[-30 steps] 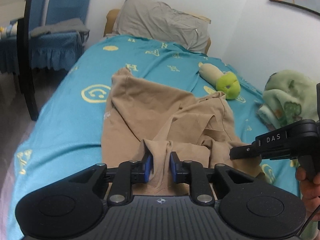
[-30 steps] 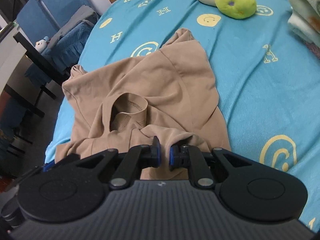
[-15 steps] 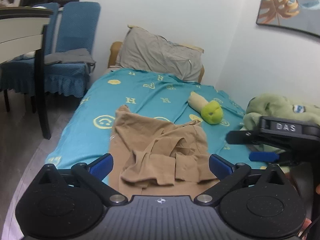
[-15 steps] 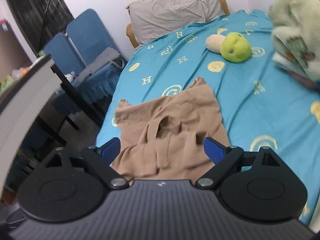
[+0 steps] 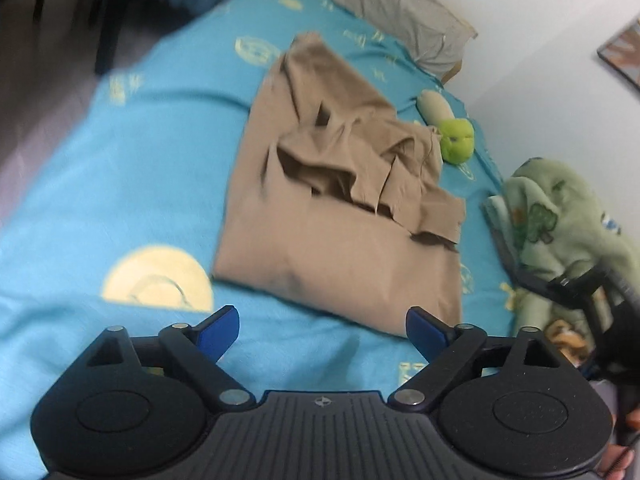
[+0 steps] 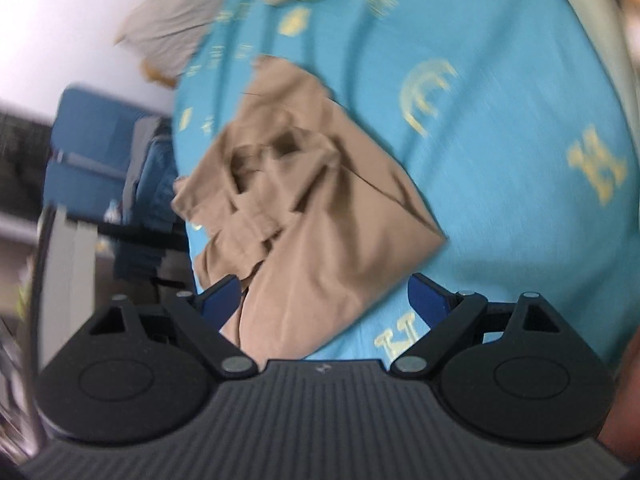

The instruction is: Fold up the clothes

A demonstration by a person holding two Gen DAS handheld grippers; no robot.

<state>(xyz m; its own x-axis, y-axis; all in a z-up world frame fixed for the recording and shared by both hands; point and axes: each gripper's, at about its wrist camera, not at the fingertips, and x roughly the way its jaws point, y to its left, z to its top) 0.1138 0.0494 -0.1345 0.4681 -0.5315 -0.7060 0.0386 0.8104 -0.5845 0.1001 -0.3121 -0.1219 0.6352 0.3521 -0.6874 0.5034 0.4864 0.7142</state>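
Note:
A tan shirt (image 5: 340, 216) lies partly folded on the blue bedsheet (image 5: 120, 184), with rumpled sleeves piled on its upper half. It also shows in the right wrist view (image 6: 320, 216). My left gripper (image 5: 322, 330) is open and empty, just short of the shirt's near edge. My right gripper (image 6: 324, 296) is open and empty, with the shirt's near edge between its fingers. The right gripper also shows as a dark shape at the right edge of the left wrist view (image 5: 592, 292). Both views are blurred by motion.
A green and cream plush toy (image 5: 450, 128) lies beyond the shirt. A green blanket (image 5: 560, 220) is heaped at the right. A grey pillow (image 5: 392, 12) rests at the headboard. Blue chairs (image 6: 100, 152) stand beside the bed.
Both grippers let go of the shirt and opened, pulled back, and have now swung down close over its near edge. The shirt lies where it was dropped.

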